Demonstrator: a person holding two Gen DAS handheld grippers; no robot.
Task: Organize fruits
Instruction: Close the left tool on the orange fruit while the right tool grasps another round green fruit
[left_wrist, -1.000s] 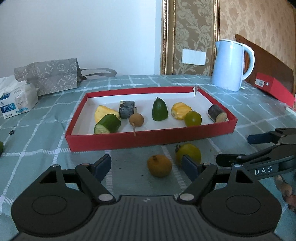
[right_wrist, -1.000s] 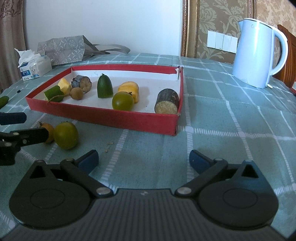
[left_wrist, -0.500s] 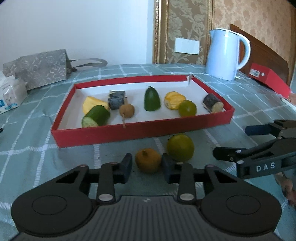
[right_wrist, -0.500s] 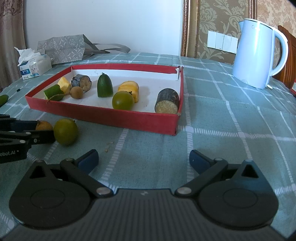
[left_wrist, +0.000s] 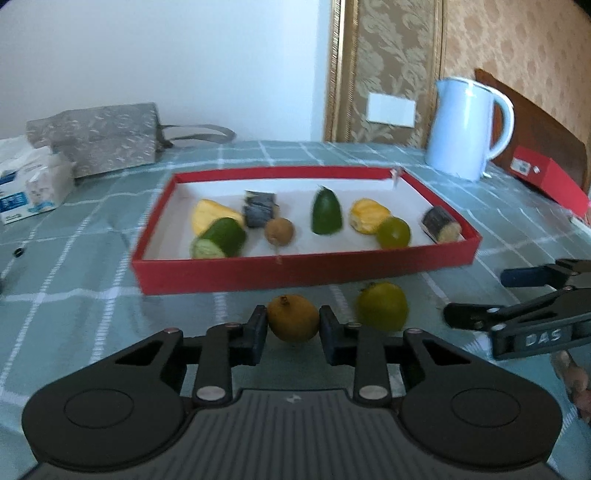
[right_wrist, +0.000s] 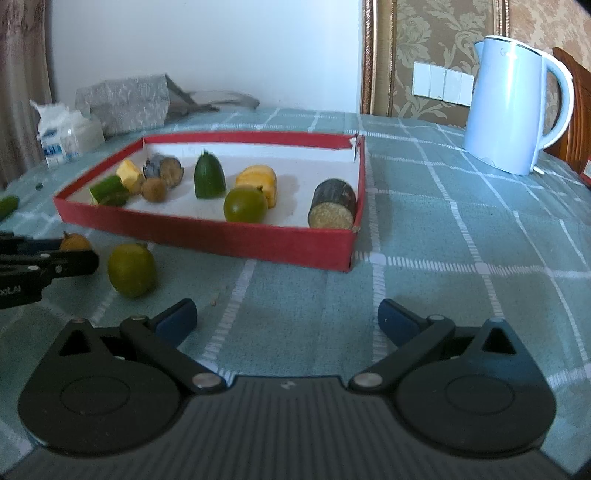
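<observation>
Our left gripper (left_wrist: 293, 334) is clamped on the orange fruit (left_wrist: 293, 317) at lower centre of the left view, both pads touching its sides; a second ago those jaws stood wide apart with the fruit lying loose ahead of them, and half a second ago they were only closing in. The fruit now looks lifted slightly off the cloth (left_wrist: 92, 302), though blur keeps us from being sure. Our right gripper (right_wrist: 286, 317) has its jaws wide apart over bare cloth at lower centre of its own view, holding nothing, unchanged from the earlier frames. Just right of the held fruit lies the green fruit (left_wrist: 382, 305), near the red tray's (left_wrist: 303, 271) front wall. Inside the tray we see a cucumber piece (left_wrist: 218, 242), a yellow chunk (left_wrist: 212, 218), a dark block (left_wrist: 259, 207), a brown fruit (left_wrist: 279, 230), a green wedge (left_wrist: 325, 215), a second yellow chunk (left_wrist: 369, 219), a green ball (left_wrist: 393, 232) and a dark log (left_wrist: 441, 224). The left view alone shows the grip itself and the red box (left_wrist: 550, 181) at far right. The right view shows only the orange fruit's top behind the left gripper's fingers (right_wrist: 70, 263) at left edge, and alone shows a small cucumber (right_wrist: 8, 206) on the cloth at far left. The kettle (right_wrist: 513, 107) stands at upper right.
</observation>
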